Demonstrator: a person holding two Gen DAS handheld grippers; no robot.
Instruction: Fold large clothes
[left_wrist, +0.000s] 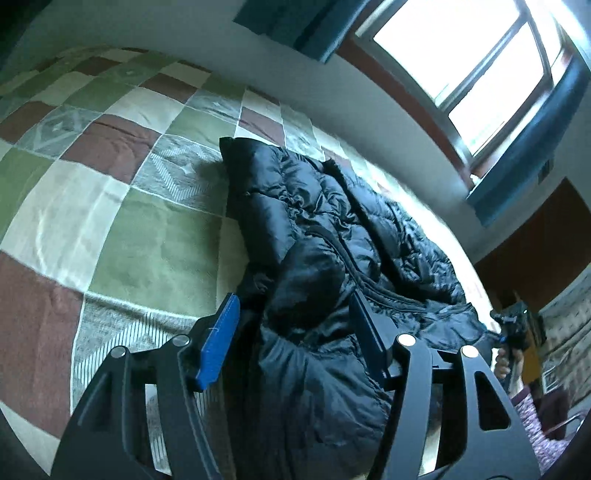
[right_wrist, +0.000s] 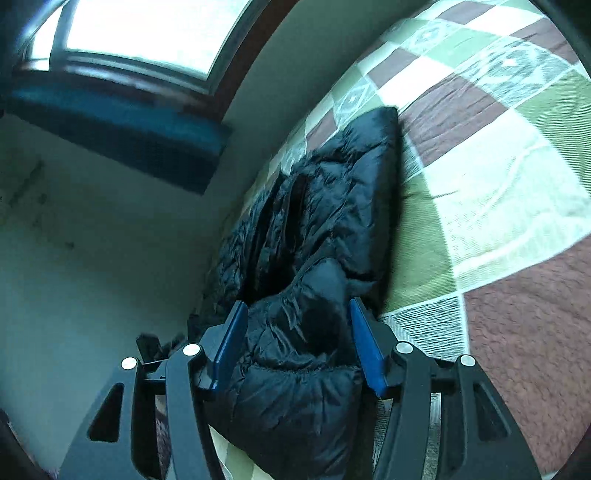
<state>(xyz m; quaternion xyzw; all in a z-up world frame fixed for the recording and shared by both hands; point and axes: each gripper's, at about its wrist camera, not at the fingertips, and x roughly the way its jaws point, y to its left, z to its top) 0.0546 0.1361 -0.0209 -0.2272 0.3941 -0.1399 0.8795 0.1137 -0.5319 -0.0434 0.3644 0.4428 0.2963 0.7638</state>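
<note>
We held both jaws half open, gripping nothing, around the puffy black jacket on the bed. Its slick folded sleeve at six o'clock could have sprung open.

Jacket: black puffer jacket lying on checked quilt.
Right gripper: jaws apart, jacket's padded fabric bulging between.
Background: window.

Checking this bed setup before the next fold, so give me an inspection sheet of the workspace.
Surface: patchwork quilt in green, brown and cream squares, covering the bed.
Job's things: black puffer jacket lying crumpled along the wall side.
Clutter: nothing seen.
Grippers: left gripper open, jacket fabric between its jaws; right gripper open, likewise.
Cables: nothing seen.
Surroundings: bright window, pale wall.
</note>
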